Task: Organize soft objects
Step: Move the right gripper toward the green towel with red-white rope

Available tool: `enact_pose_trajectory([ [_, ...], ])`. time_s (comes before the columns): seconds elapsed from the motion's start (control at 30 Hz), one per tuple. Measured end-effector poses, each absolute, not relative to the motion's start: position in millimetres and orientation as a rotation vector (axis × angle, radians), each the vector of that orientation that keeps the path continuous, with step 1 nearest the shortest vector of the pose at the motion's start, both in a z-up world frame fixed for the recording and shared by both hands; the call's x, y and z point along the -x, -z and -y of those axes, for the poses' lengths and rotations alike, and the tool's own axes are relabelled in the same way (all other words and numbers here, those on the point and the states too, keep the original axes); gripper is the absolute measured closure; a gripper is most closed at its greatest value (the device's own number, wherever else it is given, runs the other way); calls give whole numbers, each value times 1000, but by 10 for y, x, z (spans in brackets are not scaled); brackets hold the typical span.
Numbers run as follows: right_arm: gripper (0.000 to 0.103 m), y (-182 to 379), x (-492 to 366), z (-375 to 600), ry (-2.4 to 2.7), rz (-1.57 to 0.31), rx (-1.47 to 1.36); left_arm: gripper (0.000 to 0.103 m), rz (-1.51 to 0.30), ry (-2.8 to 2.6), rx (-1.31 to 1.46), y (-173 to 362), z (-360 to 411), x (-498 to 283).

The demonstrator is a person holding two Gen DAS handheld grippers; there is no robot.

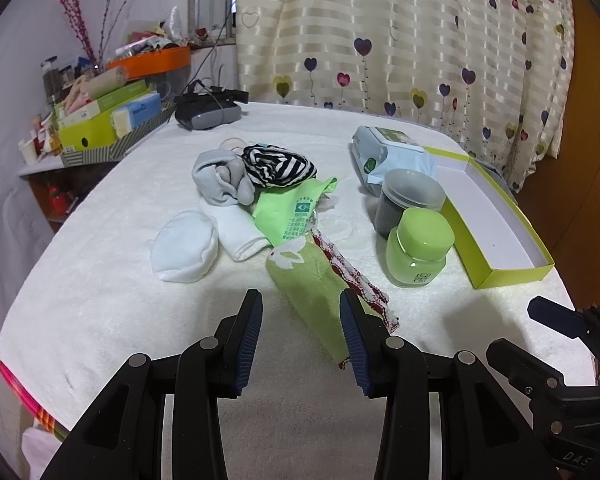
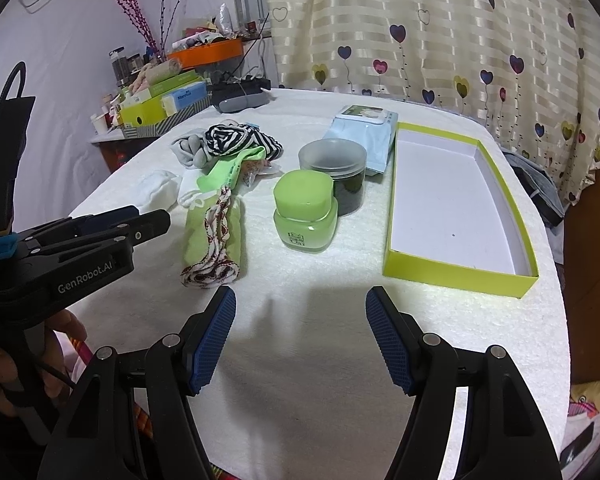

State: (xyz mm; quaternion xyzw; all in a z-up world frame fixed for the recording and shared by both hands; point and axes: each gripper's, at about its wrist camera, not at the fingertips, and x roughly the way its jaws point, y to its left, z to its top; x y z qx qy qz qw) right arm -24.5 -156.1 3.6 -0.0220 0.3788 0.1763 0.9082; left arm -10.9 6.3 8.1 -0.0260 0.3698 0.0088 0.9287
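Note:
A heap of soft things lies on the white towel-covered table (image 1: 100, 300): a round white sock (image 1: 184, 248), a folded white cloth (image 1: 240, 236), a grey sock (image 1: 224, 180), a black-and-white striped cloth (image 1: 278, 164), a printed green cloth (image 1: 292, 208) and a green sock with red-and-white trim (image 1: 312, 280). My left gripper (image 1: 300, 294) hovers open at the near end of the green sock, its pads not pressing on it. My right gripper (image 2: 300, 292) is open over bare towel, in front of the empty green box (image 2: 456, 200).
A green jar (image 2: 306, 212), a dark jar with a frosted lid (image 2: 336, 168) and a pack of wipes (image 2: 364, 132) stand between the heap and the box. A cluttered side shelf (image 1: 100, 120) and a grey device (image 1: 208, 114) sit at the far left. A heart-patterned curtain hangs behind.

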Motion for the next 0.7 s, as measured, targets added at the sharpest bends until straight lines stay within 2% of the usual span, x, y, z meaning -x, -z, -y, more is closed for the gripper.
enact_pose_trajectory([
  [0.7, 35, 12, 128, 1411, -463, -771, 46, 64, -736, -13, 66, -48, -158, 93],
])
